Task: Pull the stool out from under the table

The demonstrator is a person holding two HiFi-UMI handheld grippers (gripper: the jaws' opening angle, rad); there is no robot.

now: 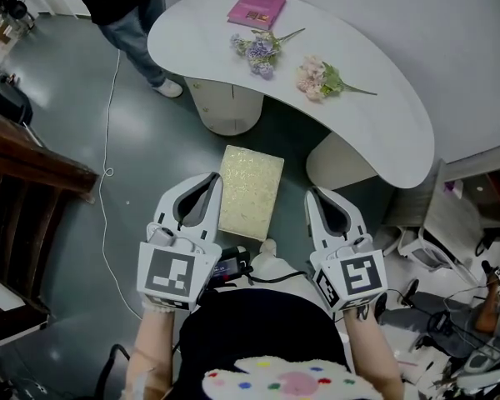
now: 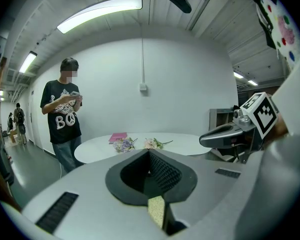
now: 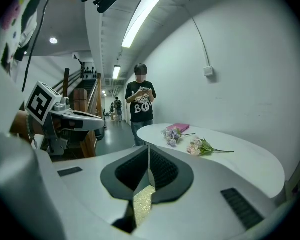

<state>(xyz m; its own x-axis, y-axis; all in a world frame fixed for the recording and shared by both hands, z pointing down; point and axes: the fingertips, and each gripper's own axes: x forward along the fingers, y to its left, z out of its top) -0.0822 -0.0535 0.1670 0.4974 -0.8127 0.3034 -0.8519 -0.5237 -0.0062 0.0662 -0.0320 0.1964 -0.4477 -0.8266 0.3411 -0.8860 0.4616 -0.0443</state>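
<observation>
The stool [image 1: 250, 192], a rectangular seat with a pale yellow speckled top, stands on the grey floor just in front of the white curved table [image 1: 392, 123]. It lies between my two grippers, and neither one holds it. My left gripper [image 1: 212, 180] hangs by the stool's left edge, jaws shut and empty. My right gripper [image 1: 316, 197] is a little to the stool's right, also shut and empty. In the left gripper view the shut jaws [image 2: 149, 152] point at the table, and a sliver of the stool [image 2: 156, 210] shows below them. The right gripper view shows the same: shut jaws [image 3: 148, 149] over the stool [image 3: 142, 202].
On the table lie a pink book [image 1: 257, 8] and two flower bunches [image 1: 260, 50] [image 1: 321, 77]. Two white pedestals [image 1: 227, 107] [image 1: 337, 163] carry it. A person [image 1: 125, 7] stands at its far left. A white cable [image 1: 110, 173] trails on the floor, wooden stairs [image 1: 25, 173] rise left, and clutter [image 1: 458, 248] sits right.
</observation>
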